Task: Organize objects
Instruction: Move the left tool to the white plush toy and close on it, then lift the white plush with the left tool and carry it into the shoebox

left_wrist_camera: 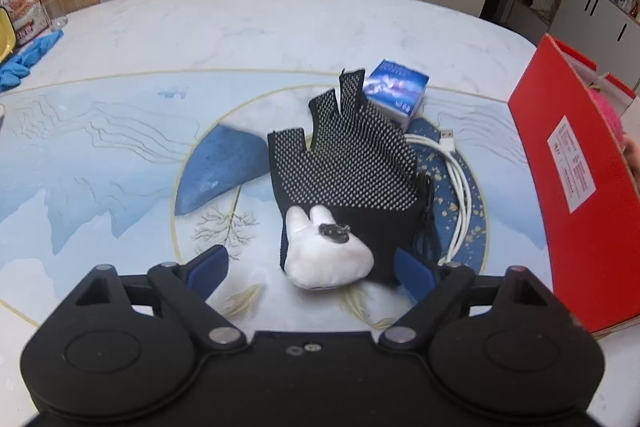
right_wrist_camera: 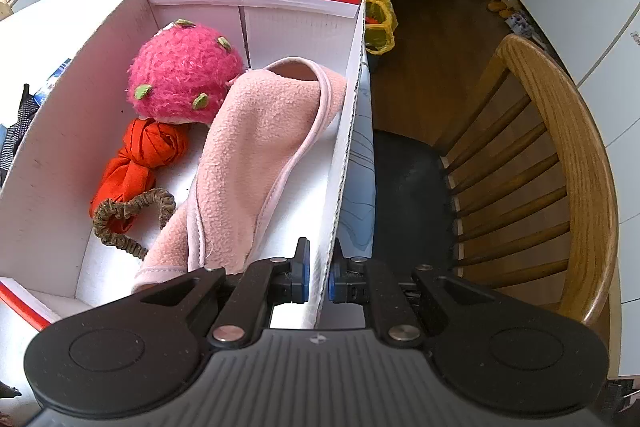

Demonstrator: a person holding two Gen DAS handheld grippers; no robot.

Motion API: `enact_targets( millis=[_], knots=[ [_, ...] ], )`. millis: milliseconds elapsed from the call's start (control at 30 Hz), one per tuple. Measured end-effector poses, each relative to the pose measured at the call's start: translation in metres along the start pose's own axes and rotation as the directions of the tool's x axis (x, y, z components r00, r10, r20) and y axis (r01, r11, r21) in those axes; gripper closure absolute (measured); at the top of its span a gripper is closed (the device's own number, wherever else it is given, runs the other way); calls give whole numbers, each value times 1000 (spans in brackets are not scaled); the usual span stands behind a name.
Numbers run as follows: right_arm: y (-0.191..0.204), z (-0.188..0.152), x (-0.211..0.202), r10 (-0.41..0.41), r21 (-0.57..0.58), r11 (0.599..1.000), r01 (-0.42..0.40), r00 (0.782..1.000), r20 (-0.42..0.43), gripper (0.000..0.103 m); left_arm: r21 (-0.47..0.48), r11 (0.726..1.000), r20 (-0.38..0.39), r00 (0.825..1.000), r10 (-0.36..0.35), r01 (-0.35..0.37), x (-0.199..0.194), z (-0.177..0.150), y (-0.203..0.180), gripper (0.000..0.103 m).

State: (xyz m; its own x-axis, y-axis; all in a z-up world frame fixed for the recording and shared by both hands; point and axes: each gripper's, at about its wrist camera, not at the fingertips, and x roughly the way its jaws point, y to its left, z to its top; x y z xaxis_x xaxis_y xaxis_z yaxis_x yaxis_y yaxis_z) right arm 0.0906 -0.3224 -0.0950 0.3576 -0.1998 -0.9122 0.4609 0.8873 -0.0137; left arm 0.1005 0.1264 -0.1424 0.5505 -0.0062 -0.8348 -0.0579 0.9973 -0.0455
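Two grippers are in your hands. Your left gripper (left_wrist_camera: 310, 267) has its jaws wide apart, low over the worktop (left_wrist_camera: 280, 27), with a white plush toy (left_wrist_camera: 326, 259) between the blue pads but not pinched. That toy rests on the near end of a black dotted glove (left_wrist_camera: 352, 163). Beyond the glove sits a small blue box (left_wrist_camera: 396, 89), and just to its right a coiled white cable (left_wrist_camera: 460, 179). The red outer wall of a cardboard box (left_wrist_camera: 580, 187) stands at the right edge.

Your right gripper (right_wrist_camera: 318, 273) has its jaws clamped on the box's white wall (right_wrist_camera: 340, 187). Only this view looks inside the box: a fuzzy pink ball toy (right_wrist_camera: 184, 71), an orange knotted cloth (right_wrist_camera: 140, 155), a brown scrunchie (right_wrist_camera: 132, 215) and a pale pink fleece cloth (right_wrist_camera: 256, 155) draped toward the held wall. It also shows a wooden chair (right_wrist_camera: 560, 167) beside the worktop. The left view alone shows the glove, toy, cable and small box out on the worktop.
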Motion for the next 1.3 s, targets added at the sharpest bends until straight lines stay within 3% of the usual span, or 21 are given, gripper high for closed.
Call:
enact_targets(
  millis=[67,300,533,967,1300],
  knots=[
    [1,0,1,-10,-9,1000,10,1000,-1,95,9,1000,-1,1000,-9,9,3,-2,1,14],
    [5,1,4,-33,-16,999,33,999,-12,95,20,999,2,999,-39,39,10,-4,2,31],
    [7,2,6,-45,-19,999,45,999,-21,95,43,997,22,997,-68,67,7,-4,-1,56],
    [5,0,8,-35,-6,999,35,999,-19,95,52,994,71,992,-102,98,-22,3,-6,59],
    [0,0,6,-13,1,1000,13,1000,-19,95,104,974,106,972,-211,200,-75,23,-35,59]
  ],
)
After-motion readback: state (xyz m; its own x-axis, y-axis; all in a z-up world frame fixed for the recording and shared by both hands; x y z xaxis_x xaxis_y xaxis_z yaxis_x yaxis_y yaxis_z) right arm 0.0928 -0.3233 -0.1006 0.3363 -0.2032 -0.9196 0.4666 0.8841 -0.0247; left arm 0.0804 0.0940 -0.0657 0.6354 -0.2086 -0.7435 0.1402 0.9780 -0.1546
